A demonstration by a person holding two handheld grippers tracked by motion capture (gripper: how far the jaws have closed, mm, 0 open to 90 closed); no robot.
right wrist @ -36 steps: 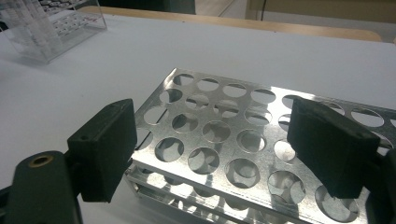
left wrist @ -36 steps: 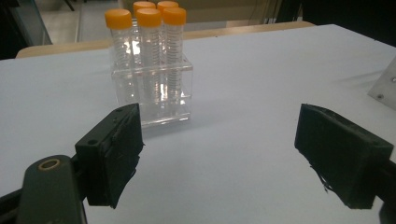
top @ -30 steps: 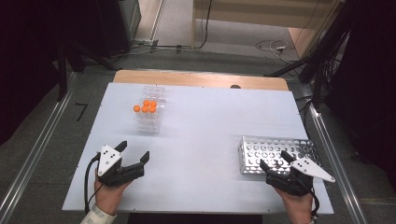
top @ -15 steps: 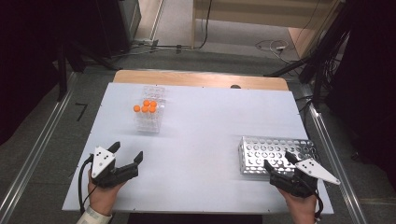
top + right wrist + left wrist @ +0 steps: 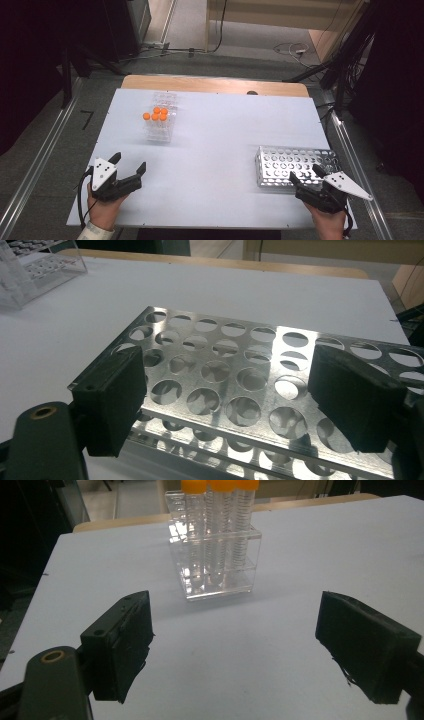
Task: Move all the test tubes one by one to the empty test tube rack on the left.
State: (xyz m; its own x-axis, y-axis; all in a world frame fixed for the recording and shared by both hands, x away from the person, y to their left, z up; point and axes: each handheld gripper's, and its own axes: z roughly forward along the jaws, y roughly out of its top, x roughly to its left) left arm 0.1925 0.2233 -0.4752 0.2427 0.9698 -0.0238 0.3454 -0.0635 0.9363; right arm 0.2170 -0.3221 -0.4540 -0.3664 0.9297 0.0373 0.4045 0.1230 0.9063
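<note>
A clear plastic rack [image 5: 161,125] stands at the back left of the white table and holds several orange-capped tubes [image 5: 156,114]. A perforated metal rack [image 5: 295,162] with no tubes in it lies at the front right. My left gripper [image 5: 130,163] sits near the front left edge, open, with nothing between its jaws. In the left gripper view it [image 5: 235,630] faces the clear rack [image 5: 215,565] and the tubes [image 5: 220,510] from a distance. My right gripper [image 5: 304,173] is open at the metal rack's near edge. In the right gripper view it [image 5: 227,385] has its jaws spread above the rack's holed top plate [image 5: 270,346].
The white table top [image 5: 225,130] has a wooden strip [image 5: 210,85] along its far edge. Metal rails [image 5: 35,170] run along both sides of the table on the floor. Cables [image 5: 295,50] lie on the floor beyond the table. The clear rack [image 5: 35,270] appears far off in the right gripper view.
My left gripper has drifted a little to the left along the front edge. The right gripper has barely shifted. Both stay open.
</note>
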